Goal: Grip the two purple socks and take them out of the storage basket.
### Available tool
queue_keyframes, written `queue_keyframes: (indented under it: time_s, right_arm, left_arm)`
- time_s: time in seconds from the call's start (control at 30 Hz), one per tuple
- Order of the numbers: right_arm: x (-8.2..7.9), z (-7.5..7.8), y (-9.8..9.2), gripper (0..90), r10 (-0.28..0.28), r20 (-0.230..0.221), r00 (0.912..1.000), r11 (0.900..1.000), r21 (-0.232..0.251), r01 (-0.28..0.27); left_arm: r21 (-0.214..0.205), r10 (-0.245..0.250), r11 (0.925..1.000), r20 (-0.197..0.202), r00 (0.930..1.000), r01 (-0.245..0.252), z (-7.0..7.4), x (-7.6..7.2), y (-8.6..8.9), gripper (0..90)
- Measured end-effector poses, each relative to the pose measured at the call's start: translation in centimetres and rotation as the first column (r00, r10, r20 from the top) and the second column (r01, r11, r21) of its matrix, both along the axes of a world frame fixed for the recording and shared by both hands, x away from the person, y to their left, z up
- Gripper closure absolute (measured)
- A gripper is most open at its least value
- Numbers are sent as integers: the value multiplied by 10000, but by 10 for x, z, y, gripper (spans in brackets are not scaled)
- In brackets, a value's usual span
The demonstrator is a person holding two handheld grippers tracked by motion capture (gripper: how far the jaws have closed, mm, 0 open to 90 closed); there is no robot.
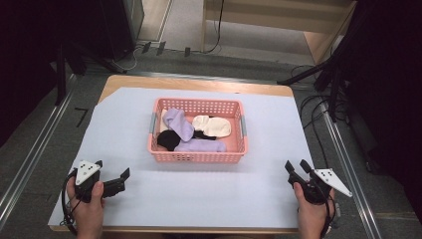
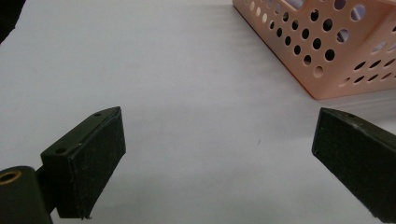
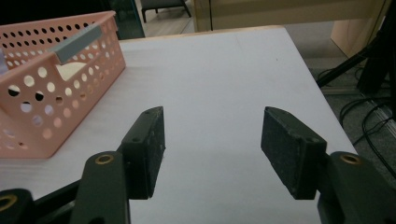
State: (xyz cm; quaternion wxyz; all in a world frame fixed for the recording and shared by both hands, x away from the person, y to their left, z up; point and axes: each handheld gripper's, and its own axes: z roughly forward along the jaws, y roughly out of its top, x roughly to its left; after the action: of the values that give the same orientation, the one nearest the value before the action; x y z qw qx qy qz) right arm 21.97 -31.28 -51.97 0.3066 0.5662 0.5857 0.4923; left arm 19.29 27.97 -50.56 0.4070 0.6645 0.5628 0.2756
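Observation:
A pink perforated basket (image 1: 196, 157) stands in the middle of the white-covered table (image 1: 124, 129). It holds two lavender socks (image 1: 179, 123), a cream sock (image 1: 213, 125) and a black sock (image 1: 169, 139). A hand holds my left gripper (image 1: 112, 168) near the front left of the table, open and empty, well left of the basket. The left gripper view looks between its spread jaws (image 2: 219, 116) at bare table, with the basket's corner (image 2: 327, 51) at upper right. My right gripper (image 1: 296, 165) rests at the front right, open and empty (image 3: 214, 112), with the basket (image 3: 51, 107) to its left.
A grey handle (image 3: 77, 43) sits on the basket's end wall. Bare white table lies between the grippers and the basket. The table's right edge (image 3: 322, 93) drops to a floor with cables (image 1: 318, 107) and black stand legs (image 1: 308, 74).

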Motion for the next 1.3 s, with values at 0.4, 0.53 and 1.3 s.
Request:
queue_keyframes:
  time_s: [0.4, 0.53, 1.3]
  right_arm:
    - [12, 32, 43, 413, 1106, 456, 9928, 9938, -191, -1098]
    - [20, 39, 57, 419, 1249, 467, 9911, 9919, -269, -1238]
    - [72, 76, 149, 431, 2401, 443, 9697, 9685, -786, -2362]
  left_arm:
    - [30, -36, 10000, -12, 10000, 36, 0, 0, 0, 37]
    - [3, -45, 10000, -12, 10000, 45, 0, 0, 0, 37]
    - [-70, -76, 9999, -65, 10000, 76, 0, 1, 1, 37]
